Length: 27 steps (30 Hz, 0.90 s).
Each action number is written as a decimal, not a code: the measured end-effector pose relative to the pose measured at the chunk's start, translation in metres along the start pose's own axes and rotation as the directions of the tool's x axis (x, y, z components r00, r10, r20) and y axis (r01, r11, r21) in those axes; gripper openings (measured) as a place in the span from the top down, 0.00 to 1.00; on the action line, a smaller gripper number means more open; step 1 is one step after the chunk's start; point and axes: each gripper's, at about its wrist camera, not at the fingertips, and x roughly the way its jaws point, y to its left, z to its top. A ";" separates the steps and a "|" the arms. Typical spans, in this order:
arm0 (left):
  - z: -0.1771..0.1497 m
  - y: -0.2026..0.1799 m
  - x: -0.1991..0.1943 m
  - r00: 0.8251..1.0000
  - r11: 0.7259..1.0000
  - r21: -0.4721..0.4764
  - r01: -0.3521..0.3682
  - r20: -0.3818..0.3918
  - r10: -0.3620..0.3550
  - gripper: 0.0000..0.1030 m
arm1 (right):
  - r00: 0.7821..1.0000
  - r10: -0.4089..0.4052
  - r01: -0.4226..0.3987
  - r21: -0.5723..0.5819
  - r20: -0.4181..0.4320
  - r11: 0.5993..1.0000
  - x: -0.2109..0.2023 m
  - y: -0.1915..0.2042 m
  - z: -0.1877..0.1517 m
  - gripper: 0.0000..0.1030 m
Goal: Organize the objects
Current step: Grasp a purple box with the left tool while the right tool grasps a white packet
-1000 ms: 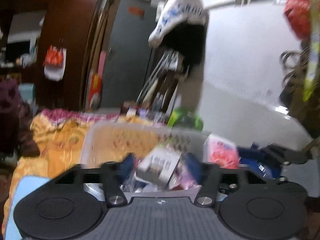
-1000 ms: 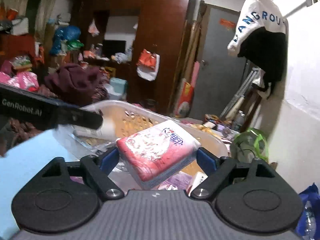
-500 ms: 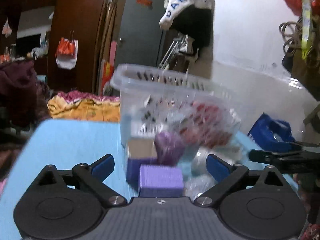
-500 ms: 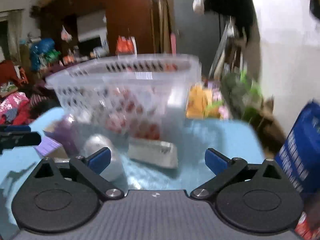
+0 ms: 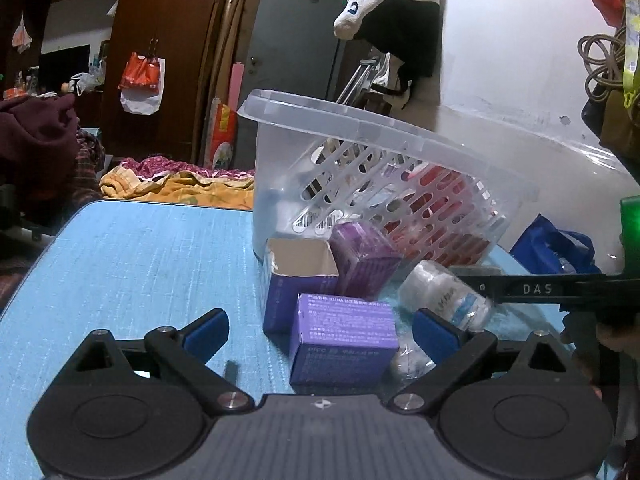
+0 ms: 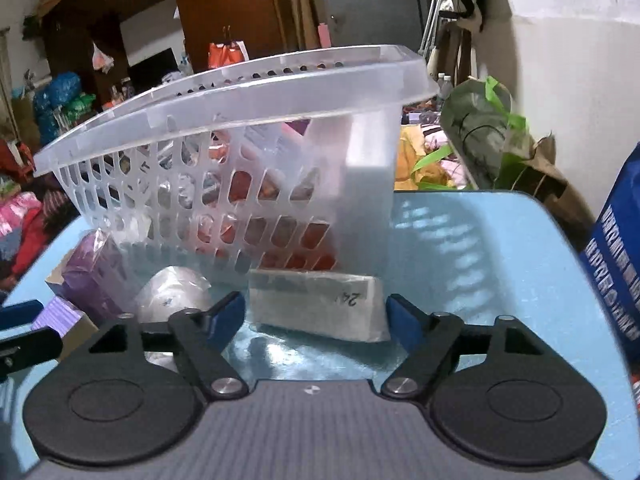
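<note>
A clear plastic basket (image 5: pixel 360 184) (image 6: pixel 240 152) sits tilted on the blue table (image 5: pixel 140 264), with red packs inside. Before it lie a closed purple box (image 5: pixel 344 338), an open purple box (image 5: pixel 296 276), a purple wrapped box (image 5: pixel 364 260) and a wrapped white bottle (image 5: pixel 444 296). My left gripper (image 5: pixel 320 332) is open wide around the closed purple box, pads clear of it. My right gripper (image 6: pixel 314 314) has its jaws closing on a silvery wrapped pack (image 6: pixel 320 308); the pads stand just at its ends. Its black body (image 5: pixel 536 290) shows at the right of the left wrist view.
A blue bag (image 6: pixel 616 272) stands at the table's right edge, and a green-taped bag (image 6: pixel 484 128) sits behind it. Bedding and clothes (image 5: pixel 180 188) lie beyond the far-left edge. A white wall (image 5: pixel 520 80) rises at the right. Bare table stretches left of the boxes.
Both grippers came down from above the basket to table level in front of it. The right let go of a red pack, the left a small box; the right jaws have since narrowed.
</note>
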 end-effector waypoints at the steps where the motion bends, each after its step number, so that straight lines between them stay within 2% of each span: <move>1: 0.000 0.000 0.000 1.000 1.000 -0.003 0.001 -0.001 -0.001 0.03 | 1.000 -0.006 0.006 -0.009 -0.001 1.000 -0.001 0.000 -0.002 0.38; 5: 0.000 0.003 0.000 1.000 1.000 -0.018 0.001 -0.004 -0.001 0.03 | 0.999 0.020 -0.020 -0.007 0.025 1.000 -0.017 -0.009 -0.012 0.54; 8: 0.001 0.000 0.000 1.000 1.000 -0.006 -0.013 -0.002 0.013 0.03 | 0.998 0.047 -0.047 0.008 0.042 0.999 -0.030 -0.018 -0.022 0.57; 13: 0.001 -0.016 0.009 0.999 0.998 0.045 -0.035 -0.036 0.037 0.03 | 0.996 0.074 -0.075 0.028 0.042 0.997 -0.031 -0.027 -0.023 0.54; 15: 0.001 -0.018 0.010 0.999 0.998 0.042 -0.039 -0.036 0.041 0.03 | 0.996 0.079 -0.080 0.028 0.034 0.996 -0.027 -0.025 -0.020 0.50; 17: 0.001 -0.015 0.010 0.999 0.999 0.026 -0.030 -0.043 0.031 0.03 | 0.996 0.084 -0.085 0.017 0.027 0.996 -0.022 -0.023 -0.017 0.39; 19: 0.001 -0.009 0.010 0.998 1.000 -0.003 -0.021 -0.052 0.021 0.03 | 0.996 0.086 -0.087 0.017 0.028 0.996 -0.019 -0.020 -0.014 0.33; 24: 0.000 0.000 0.012 0.998 0.999 -0.049 -0.009 -0.067 0.006 0.03 | 0.999 0.046 -0.046 -0.044 0.019 0.998 -0.009 -0.012 -0.011 0.33; 27: 0.000 -0.001 0.013 0.998 0.999 -0.044 -0.004 -0.068 0.001 0.03 | 0.999 0.041 -0.039 -0.064 0.031 0.997 -0.014 -0.011 -0.012 0.46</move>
